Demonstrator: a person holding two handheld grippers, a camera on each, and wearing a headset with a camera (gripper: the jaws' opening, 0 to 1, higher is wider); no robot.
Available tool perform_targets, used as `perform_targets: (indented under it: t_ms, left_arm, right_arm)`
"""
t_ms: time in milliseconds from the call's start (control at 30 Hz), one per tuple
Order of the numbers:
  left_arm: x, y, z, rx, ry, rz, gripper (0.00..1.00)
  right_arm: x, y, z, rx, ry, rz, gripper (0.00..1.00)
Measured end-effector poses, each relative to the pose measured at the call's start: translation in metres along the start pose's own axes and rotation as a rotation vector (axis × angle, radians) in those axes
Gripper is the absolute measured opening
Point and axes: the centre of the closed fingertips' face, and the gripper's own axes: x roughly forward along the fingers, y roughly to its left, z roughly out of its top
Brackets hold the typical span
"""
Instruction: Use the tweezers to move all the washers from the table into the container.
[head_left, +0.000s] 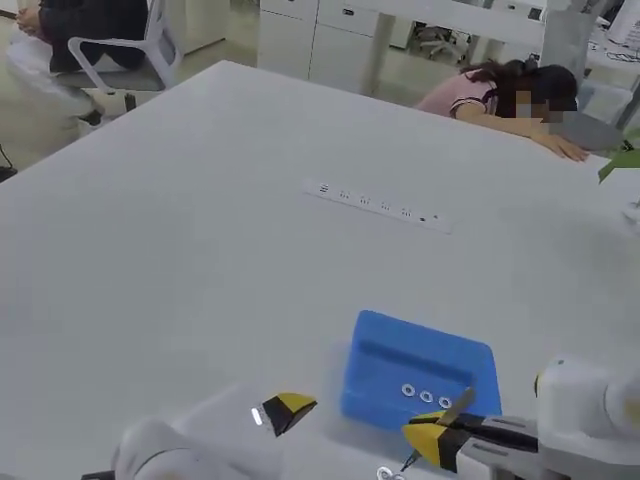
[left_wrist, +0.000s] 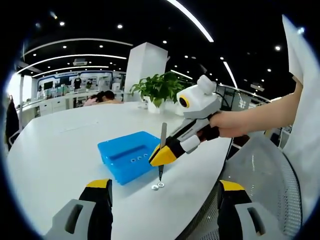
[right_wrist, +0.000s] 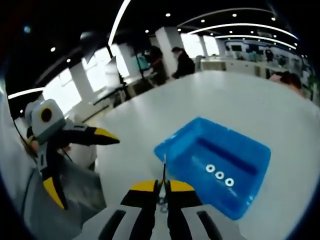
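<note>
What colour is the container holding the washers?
Bright blue; the container shows best in the right gripper view.

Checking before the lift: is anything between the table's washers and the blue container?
Nothing visible does. The washers lie on bare table beside the container, at the tweezers tips; only its near wall rises between.

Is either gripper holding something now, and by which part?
The right gripper holds the tweezers, its jaws shut around their middle, tips pointing down. The left gripper holds nothing; its jaws stand open.
</note>
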Motion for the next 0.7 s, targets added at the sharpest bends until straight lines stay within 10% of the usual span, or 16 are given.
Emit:
perform_targets:
  t_ms: [700]
  left_arm:
    - [0.000,-0.001,-0.003,0.004,0.017,-0.004,0.88]
  right_arm:
    - [0.007,0.005,-0.012,-0.088,0.037,-0.011,0.05]
